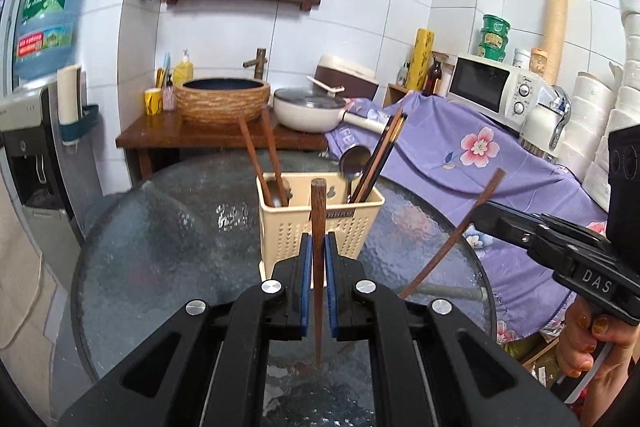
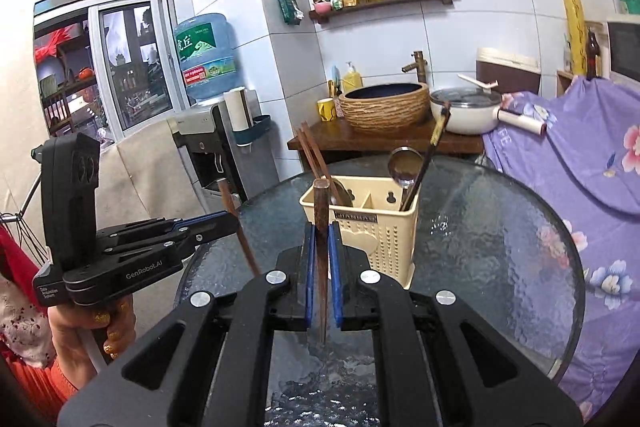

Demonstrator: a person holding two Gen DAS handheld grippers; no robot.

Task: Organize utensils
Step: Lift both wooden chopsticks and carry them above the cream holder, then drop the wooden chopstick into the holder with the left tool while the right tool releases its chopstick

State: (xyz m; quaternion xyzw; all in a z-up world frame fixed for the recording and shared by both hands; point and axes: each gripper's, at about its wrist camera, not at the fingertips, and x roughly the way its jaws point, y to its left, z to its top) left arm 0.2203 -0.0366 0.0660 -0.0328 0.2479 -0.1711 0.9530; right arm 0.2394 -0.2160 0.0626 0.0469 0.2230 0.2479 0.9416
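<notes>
Left gripper (image 1: 318,255): jaws pinching a brown wooden chopstick (image 1: 317,227), upright, tip down near the glass table (image 1: 160,227). Right gripper (image 2: 322,251): jaws clamped on a second wooden chopstick (image 2: 320,227), also upright, tip low over the glass. At 12 o'clock from both, just beyond the fingertips, a cream utensil basket (image 1: 352,227) standing on the table, holding a brown chopstick pair (image 1: 260,155) in its left compartment and a metal spoon (image 1: 354,161) with dark chopsticks (image 1: 384,151) in the right. Farther at 12 o'clock, a woven sink bowl (image 1: 222,103) and white pot (image 1: 308,111); at 2 o'clock, a microwave (image 1: 492,85).
</notes>
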